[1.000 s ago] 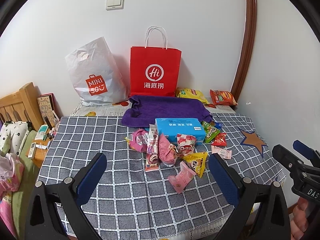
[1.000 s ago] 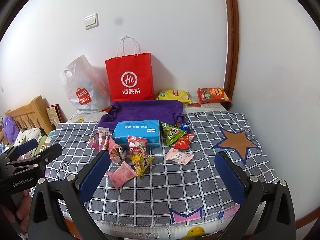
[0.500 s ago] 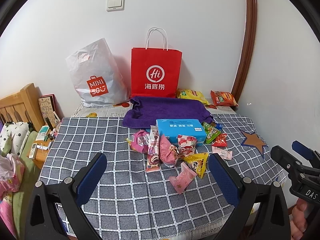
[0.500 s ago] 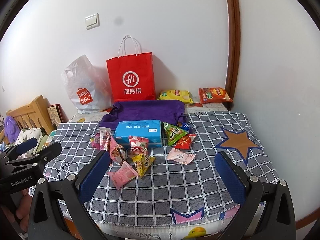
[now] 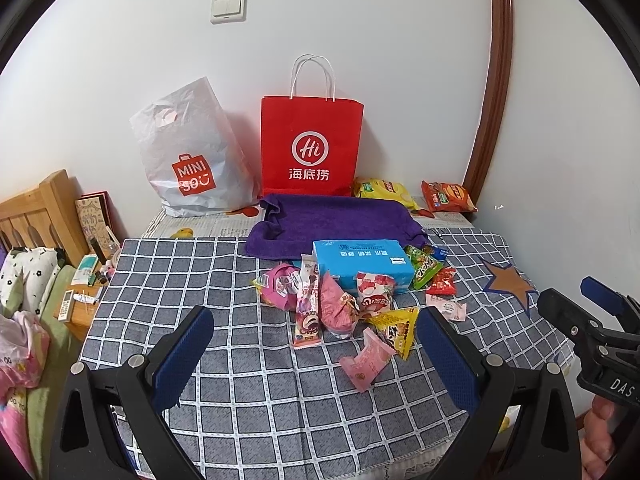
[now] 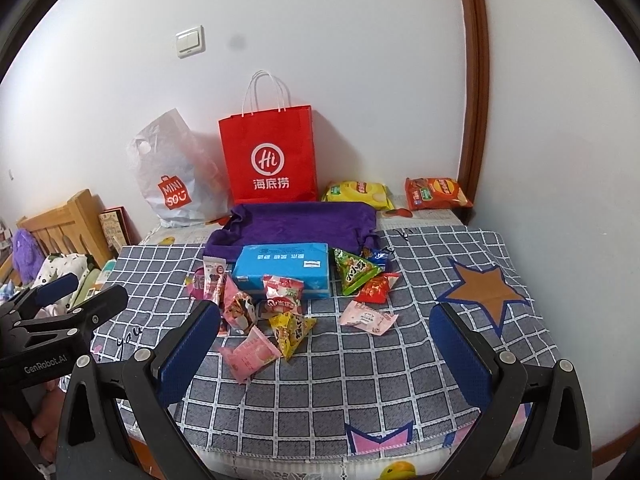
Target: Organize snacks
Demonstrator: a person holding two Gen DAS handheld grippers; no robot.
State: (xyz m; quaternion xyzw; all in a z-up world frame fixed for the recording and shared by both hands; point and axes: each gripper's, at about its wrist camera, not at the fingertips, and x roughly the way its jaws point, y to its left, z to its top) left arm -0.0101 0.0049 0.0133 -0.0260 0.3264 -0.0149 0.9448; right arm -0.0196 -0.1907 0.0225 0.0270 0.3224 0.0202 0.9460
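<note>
Several small snack packets [image 5: 352, 312] [image 6: 280, 312] lie scattered on a grey checked cloth [image 5: 240, 392] [image 6: 360, 380], in front of a blue box [image 5: 362, 264] [image 6: 284, 268]. A pink packet [image 5: 366, 362] [image 6: 250, 354] lies nearest. My left gripper [image 5: 316, 356] hovers open over the cloth's near edge, nothing between its blue pads. The right gripper [image 6: 324, 352] is open too, held above the near edge, and shows at the right of the left wrist view [image 5: 592, 312]. The left gripper shows at the left of the right wrist view [image 6: 76, 300].
A purple towel [image 5: 336, 216] lies behind the box. A red paper bag [image 5: 312, 148] and a white plastic bag [image 5: 192, 156] stand against the wall. Yellow [image 5: 380, 190] and orange [image 5: 448, 196] chip bags lie at the back right. A wooden headboard [image 5: 36, 208] and bedding sit left.
Both grippers have drifted slightly back and up; the snacks sit a little lower and further in view. Nothing on the cloth has moved.
</note>
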